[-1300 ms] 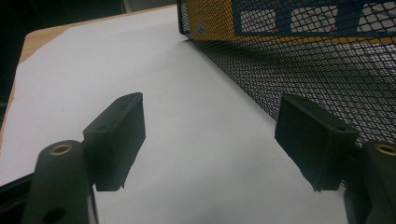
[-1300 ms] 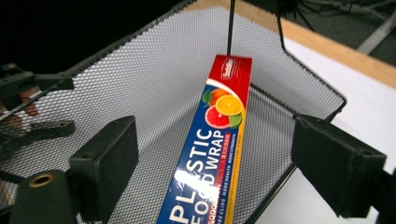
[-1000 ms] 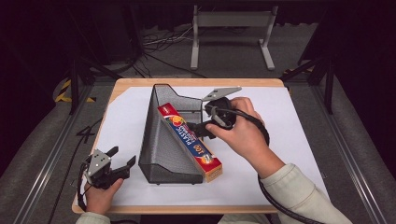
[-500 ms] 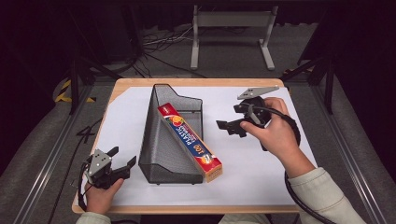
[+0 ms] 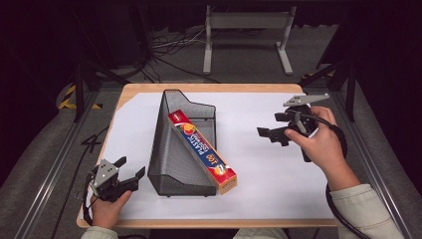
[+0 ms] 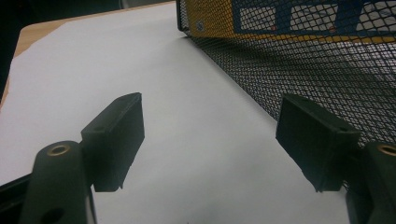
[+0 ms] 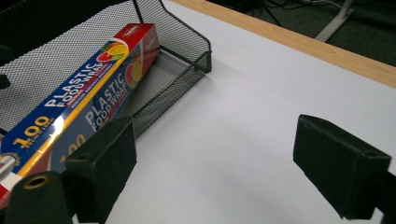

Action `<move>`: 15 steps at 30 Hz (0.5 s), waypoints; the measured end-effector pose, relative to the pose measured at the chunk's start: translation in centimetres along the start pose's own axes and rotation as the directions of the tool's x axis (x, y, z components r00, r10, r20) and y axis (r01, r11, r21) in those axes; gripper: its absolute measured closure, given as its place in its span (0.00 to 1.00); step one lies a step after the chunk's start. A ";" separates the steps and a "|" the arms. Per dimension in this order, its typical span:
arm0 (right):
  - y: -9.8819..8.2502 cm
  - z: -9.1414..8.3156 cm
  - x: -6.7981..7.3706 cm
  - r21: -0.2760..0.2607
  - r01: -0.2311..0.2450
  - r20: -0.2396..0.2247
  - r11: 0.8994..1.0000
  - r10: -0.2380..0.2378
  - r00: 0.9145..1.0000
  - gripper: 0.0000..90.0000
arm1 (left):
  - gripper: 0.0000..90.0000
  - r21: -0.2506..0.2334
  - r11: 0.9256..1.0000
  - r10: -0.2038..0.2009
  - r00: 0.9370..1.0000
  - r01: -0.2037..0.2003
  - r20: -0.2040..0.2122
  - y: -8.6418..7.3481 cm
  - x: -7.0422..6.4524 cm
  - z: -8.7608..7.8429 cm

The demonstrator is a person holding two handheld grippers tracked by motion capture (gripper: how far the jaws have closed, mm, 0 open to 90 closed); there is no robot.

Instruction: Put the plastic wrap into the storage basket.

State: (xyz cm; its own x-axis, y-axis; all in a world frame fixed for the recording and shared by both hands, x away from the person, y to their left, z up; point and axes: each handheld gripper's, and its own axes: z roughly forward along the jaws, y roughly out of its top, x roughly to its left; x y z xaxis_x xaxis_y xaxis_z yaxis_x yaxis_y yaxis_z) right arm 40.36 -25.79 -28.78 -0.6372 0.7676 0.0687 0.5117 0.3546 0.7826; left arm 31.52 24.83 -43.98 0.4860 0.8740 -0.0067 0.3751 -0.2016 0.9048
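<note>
Long red-and-blue cardboard plastic-wrap box (image 5: 203,150) lies in black wire-mesh tray (image 5: 175,164); placing looks done. Left gripper (image 5: 128,172) and right gripper (image 5: 267,134) flank tray, jaws apart, empty; next, likely withdrawal.

Bright overhead light on white surface (image 5: 278,184), dark surroundings. Soft shadows under mesh tray (image 6: 299,70). Near fingers (image 7: 100,165) blurry; slight glare on box (image 7: 56,126).

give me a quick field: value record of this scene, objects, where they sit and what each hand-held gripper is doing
surface: white sheet on a wooden table
rack: black mesh rack, left of centre
box: plastic food wrap box lying in the rack, near end sticking out past its front edge
left hand-held gripper: open, empty, at the near left corner beside the rack
right hand-held gripper: open, empty, right of the rack, apart from the box
</note>
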 end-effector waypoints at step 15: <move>-4.3 -1.6 -4.8 -0.106 0.075 0.050 0.992 -0.070 0.996 0.12 | 0.27 -0.009 1.000 -0.015 1.000 0.015 0.001 0.0 0.1 -0.1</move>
State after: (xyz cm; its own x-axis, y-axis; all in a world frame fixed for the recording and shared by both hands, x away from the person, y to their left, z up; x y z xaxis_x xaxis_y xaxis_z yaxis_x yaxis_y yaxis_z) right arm 40.31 -31.85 -31.49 -0.6414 0.7670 -0.0172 0.3986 0.3523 0.8468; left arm 31.47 24.94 -43.97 0.4813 0.8763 -0.0211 0.3754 -0.1844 0.9083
